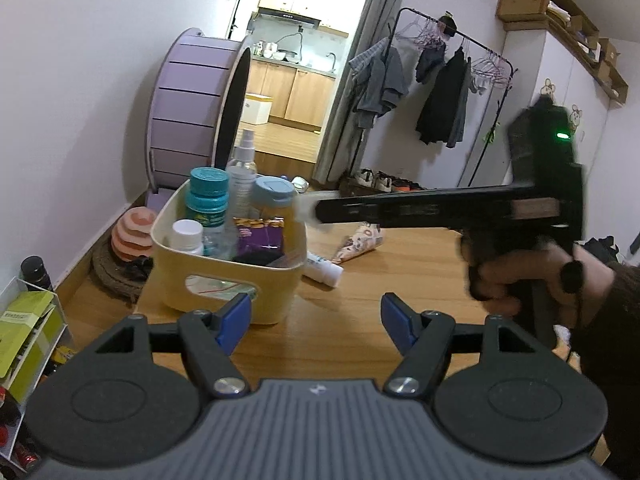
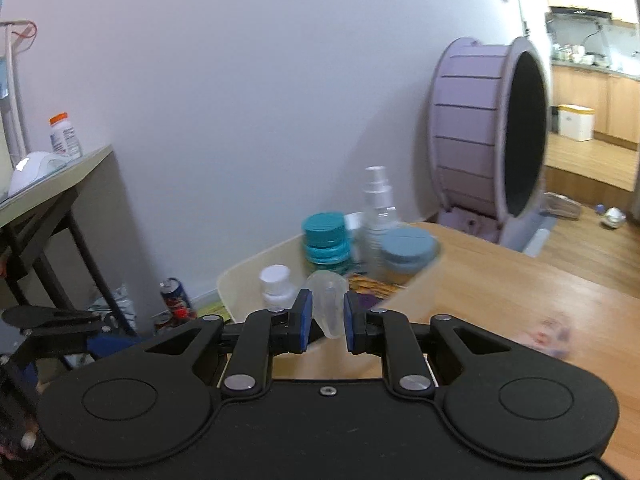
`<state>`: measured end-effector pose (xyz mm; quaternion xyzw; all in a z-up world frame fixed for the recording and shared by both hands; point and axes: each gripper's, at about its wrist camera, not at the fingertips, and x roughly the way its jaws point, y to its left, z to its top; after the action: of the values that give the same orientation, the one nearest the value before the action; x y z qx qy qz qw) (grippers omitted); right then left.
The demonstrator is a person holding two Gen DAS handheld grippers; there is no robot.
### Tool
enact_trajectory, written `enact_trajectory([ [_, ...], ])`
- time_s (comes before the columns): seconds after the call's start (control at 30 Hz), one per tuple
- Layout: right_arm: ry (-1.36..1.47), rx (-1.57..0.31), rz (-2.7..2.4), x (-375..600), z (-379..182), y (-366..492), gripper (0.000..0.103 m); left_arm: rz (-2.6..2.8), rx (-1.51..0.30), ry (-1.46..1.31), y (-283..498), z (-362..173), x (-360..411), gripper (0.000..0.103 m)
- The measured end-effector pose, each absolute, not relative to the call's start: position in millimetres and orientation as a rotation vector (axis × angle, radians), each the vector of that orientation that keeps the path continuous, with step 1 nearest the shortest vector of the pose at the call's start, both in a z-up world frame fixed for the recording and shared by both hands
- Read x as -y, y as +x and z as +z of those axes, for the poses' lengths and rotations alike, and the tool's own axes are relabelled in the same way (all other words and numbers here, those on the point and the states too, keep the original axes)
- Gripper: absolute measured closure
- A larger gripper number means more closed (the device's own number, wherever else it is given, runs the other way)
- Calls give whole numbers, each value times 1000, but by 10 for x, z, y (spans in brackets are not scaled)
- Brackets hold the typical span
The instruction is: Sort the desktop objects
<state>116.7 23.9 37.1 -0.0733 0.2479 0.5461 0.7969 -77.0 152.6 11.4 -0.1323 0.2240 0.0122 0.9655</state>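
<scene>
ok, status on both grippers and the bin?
Left gripper open, empty, near the cream bin. Right gripper shut on small clear bottle, over the bin. Bin crowded; white tube on table behind it.

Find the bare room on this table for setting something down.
Free: the tabletop between the bin and the left gripper, and right of the tube. Crowded: the bin, packed with bottles.
</scene>
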Motion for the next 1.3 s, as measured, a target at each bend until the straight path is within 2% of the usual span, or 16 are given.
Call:
enact_trajectory([
  [0.07, -169, -540, 1181, -394, 334, 1196, 81, 23, -452, -271, -782, 120, -1540, 33],
  [0.13, -178, -542, 1175, -514, 285, 1225, 65, 21, -455, -271, -786, 122, -1547, 33],
  [0.17, -184, -544, 1173, -560, 262, 1237, 64, 19, -458, -269, -784, 122, -1544, 33],
  [0.47, -191, -528, 1073, -141, 321, 1285, 61, -1, -454, -263, -777, 128, -1484, 33],
  [0.67, -123, -599, 868, 371, 247, 1631, 50, -18, -453, -254, -729, 131, -1399, 33],
  [0.7, -98, -623, 837, 418, 212, 1698, 45, -20, -453, -253, -720, 132, -1384, 33],
  [0.77, -46, -660, 802, 481, 125, 1814, 44, -26, -454, -249, -701, 132, -1355, 33],
  [0.97, 53, -742, 702, 398, -84, 2114, 42, -35, -458, -238, -668, 112, -1311, 33],
  [1.03, 98, -776, 647, 375, -151, 2228, 32, -30, -461, -241, -664, 108, -1323, 33],
  [1.3, 88, -810, 544, 148, -351, 2448, 32, -24, -460, -242, -677, 114, -1345, 33],
])
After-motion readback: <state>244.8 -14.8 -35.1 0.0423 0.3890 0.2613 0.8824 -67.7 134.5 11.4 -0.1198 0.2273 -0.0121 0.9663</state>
